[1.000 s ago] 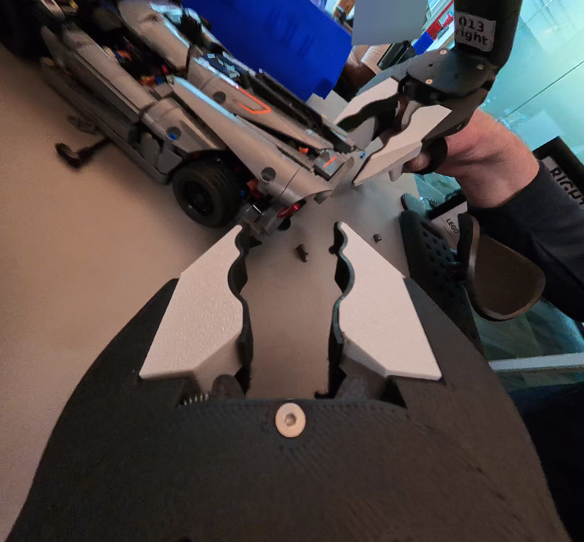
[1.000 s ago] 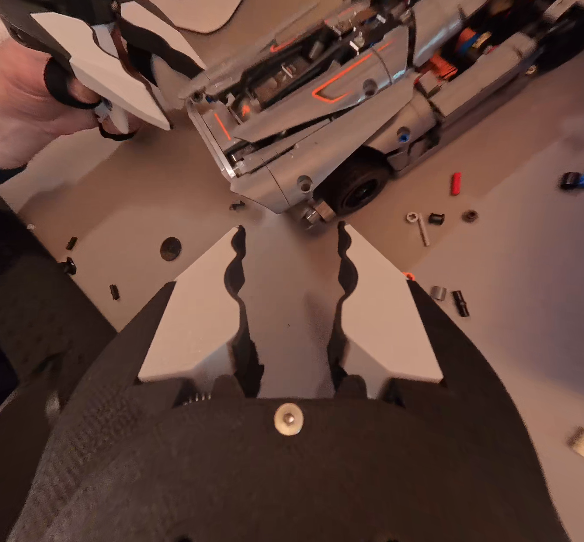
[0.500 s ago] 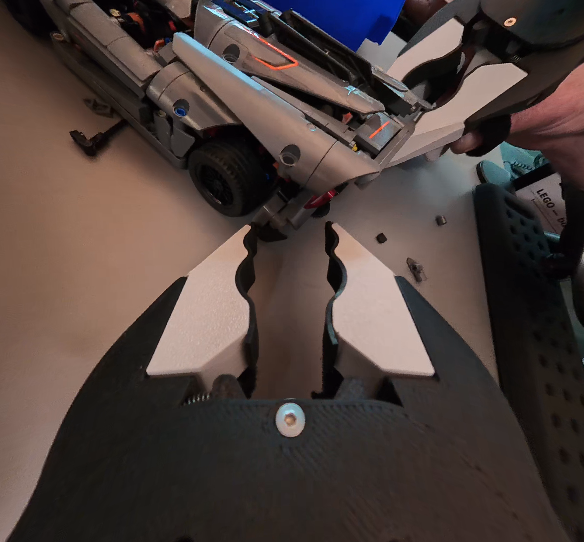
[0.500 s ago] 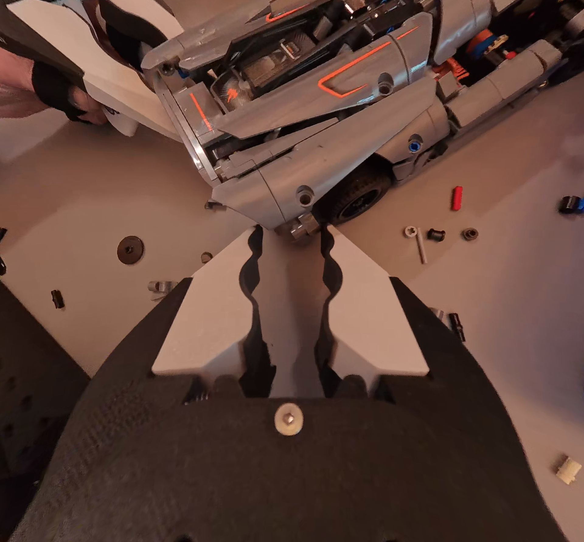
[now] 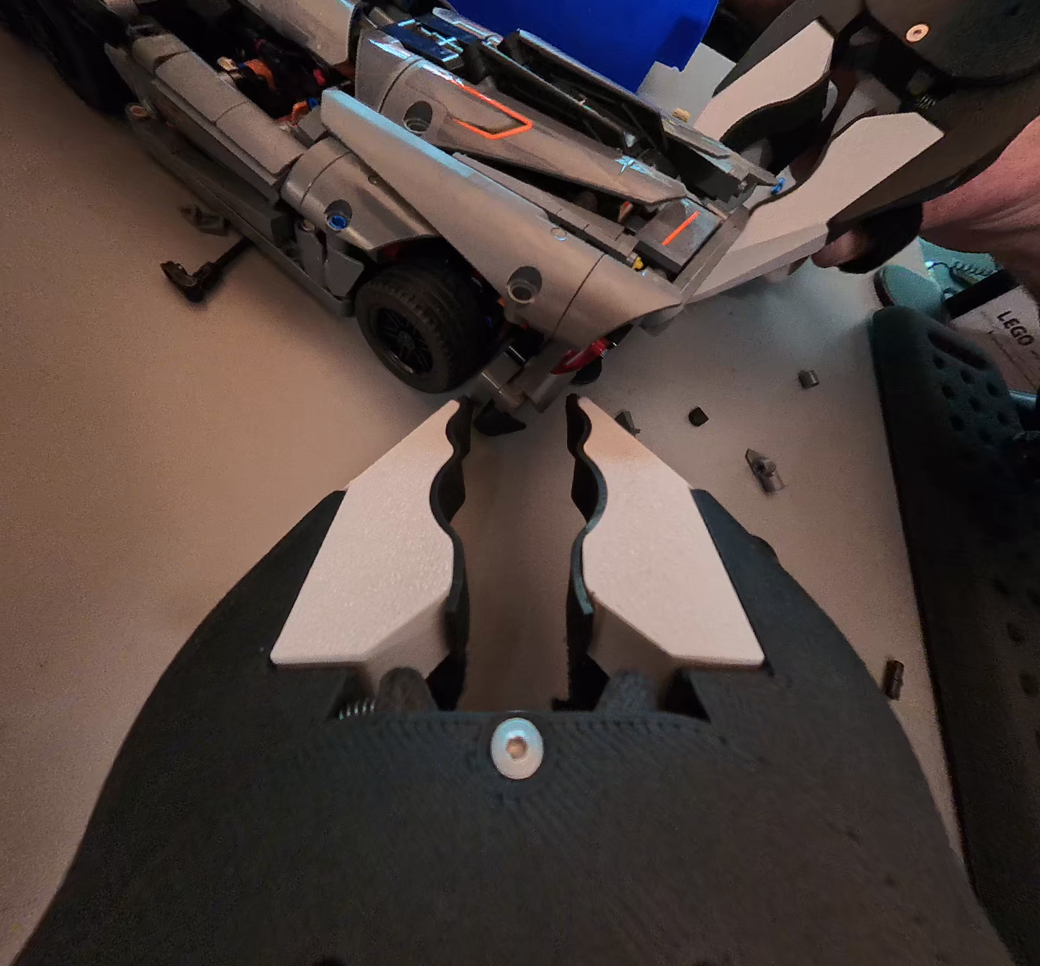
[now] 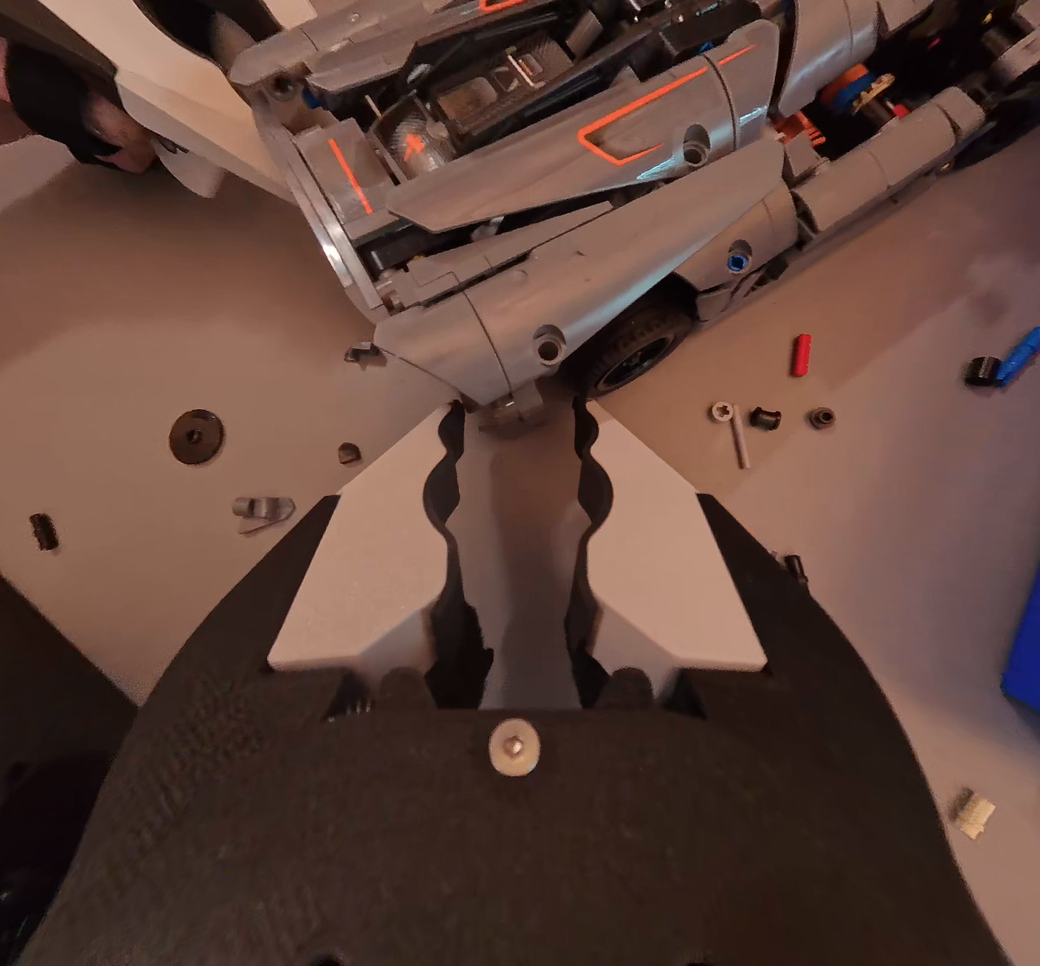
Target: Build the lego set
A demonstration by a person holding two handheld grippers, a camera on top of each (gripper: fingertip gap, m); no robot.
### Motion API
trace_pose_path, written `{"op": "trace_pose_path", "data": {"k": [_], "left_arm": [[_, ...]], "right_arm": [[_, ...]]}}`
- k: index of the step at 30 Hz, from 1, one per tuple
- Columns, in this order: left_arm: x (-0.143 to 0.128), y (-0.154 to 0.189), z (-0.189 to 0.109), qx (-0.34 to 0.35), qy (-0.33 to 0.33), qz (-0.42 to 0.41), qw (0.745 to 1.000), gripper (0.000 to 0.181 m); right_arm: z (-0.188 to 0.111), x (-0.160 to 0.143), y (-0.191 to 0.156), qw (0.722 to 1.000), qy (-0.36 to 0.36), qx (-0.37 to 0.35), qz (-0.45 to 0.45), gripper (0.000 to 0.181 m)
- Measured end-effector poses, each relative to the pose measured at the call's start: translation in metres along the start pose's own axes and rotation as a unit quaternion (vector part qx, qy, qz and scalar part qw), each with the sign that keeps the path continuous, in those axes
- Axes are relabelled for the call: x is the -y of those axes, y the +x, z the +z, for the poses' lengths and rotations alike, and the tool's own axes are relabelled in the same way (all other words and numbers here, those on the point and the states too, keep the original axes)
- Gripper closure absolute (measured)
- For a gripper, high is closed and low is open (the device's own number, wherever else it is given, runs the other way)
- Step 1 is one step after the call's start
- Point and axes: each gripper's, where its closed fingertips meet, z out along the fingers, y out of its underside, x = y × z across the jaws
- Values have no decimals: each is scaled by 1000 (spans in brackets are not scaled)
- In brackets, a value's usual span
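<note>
1. Lego car (image 5: 450, 196) – a long, low grey model with thin orange line accents, standing on the pale table (image 5: 112, 488), partly built, its inner works exposed.
2. Black front wheel (image 5: 427, 325) rests on the table.
3. Loose small pieces – a red pin (image 6: 801, 354) and a black disc (image 6: 196, 436) – lie scattered nearby.

Both tongs (image 5: 515, 404) (image 6: 518, 407) parted, empty

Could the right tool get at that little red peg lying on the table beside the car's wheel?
Probably yes. The right tool is open and holds nothing, and the red peg lies alone on bare table, off to its side, clear of the car.
</note>
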Motion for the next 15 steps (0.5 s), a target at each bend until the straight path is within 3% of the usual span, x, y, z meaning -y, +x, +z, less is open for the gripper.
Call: {"op": "trace_pose_path", "data": {"k": [10,15], "left_arm": [[1,-3,3,-1,-9,11,1000,152],[2,0,-1,-17,-7,11,1000,148]], "right_arm": [[-1,2,10,1000,3,-5,-13,156],[-4,-5,10,1000,-10,0,-14,149]]}}
